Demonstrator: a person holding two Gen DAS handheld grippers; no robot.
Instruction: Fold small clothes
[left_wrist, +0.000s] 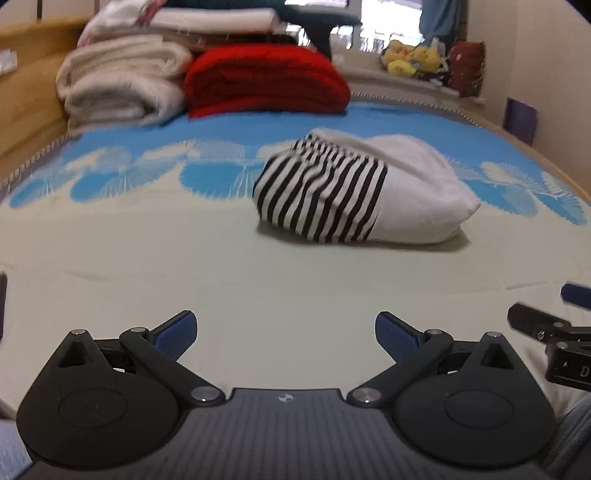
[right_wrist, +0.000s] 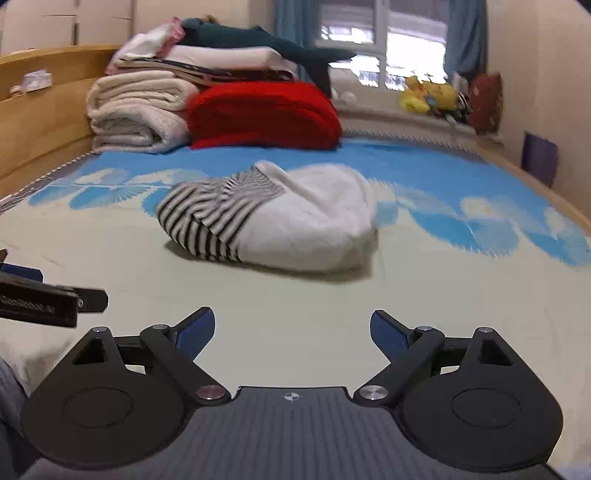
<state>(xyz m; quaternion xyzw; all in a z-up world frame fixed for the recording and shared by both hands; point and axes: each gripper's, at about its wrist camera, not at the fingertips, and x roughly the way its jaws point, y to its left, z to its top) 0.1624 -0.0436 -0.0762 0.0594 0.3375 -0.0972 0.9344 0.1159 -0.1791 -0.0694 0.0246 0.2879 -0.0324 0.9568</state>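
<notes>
Item: one small garment (left_wrist: 354, 192), white with a black-and-white striped part, lying as a loosely folded bundle on the bed sheet (left_wrist: 147, 258), pale with a blue fan-patterned band behind. Position: ahead of both grippers and apart from them, bare sheet between; touched by neither. Long axis: runs across both views, striped end to the left, plain white end to the right. Left gripper (left_wrist: 286, 330): released, jaws spread wide, nothing between the blue pads; the bundle lies ahead and to its right. Right gripper (right_wrist: 291, 330): likewise released, jaws spread, empty; the bundle lies nearly straight ahead, a little left of centre. Each gripper shows at the edge of the other's view, so the two sit side by side, near one another. Nearer hand: hard to rank; judged roughly equal, the left facing the striped end, the right facing the white end. Background, not in play: a cream folded blanket (right_wrist: 136, 110), a red folded blanket (right_wrist: 262, 114) and further stacked linen against a wooden headboard (right_wrist: 40, 103); yellow soft toys (right_wrist: 428, 94) on the window ledge. Assessment: the bundle looks folded, possibly finished; any further fold would call for a reach forward to its two ends.
</notes>
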